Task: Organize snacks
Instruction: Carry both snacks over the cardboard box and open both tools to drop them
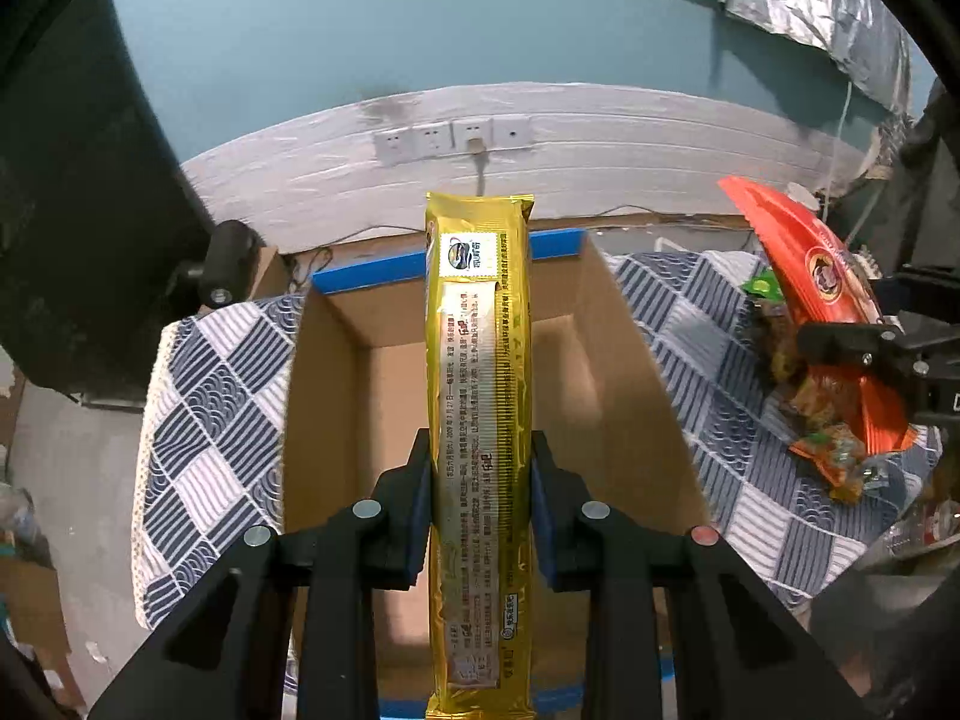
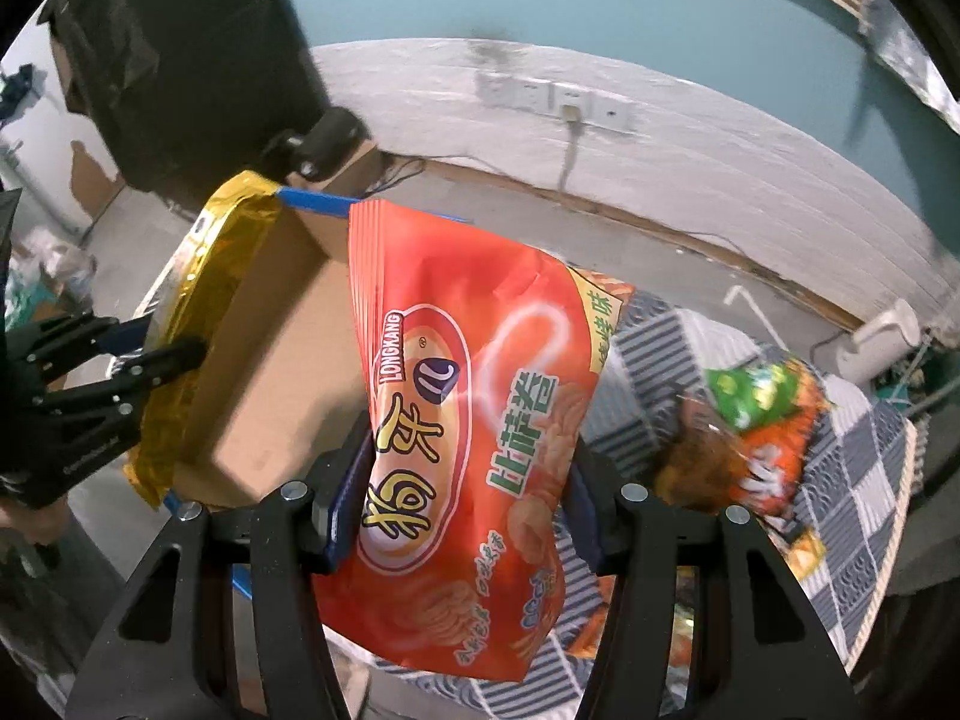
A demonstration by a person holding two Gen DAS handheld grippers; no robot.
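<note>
Left wrist view: I carry a long gold foil snack packet (image 1: 480,420) above the open brown cardboard box (image 1: 606,360), ready to lower it lengthwise.

My left gripper (image 1: 480,468) pinches the packet's sides near its middle; best to release low inside the box. My right gripper (image 2: 462,480) pinches a red-orange crinkly snack bag (image 2: 474,420), with loose snack packets (image 2: 750,420) beyond it to the right on the blue-and-white patterned cloth (image 2: 852,468).
</note>
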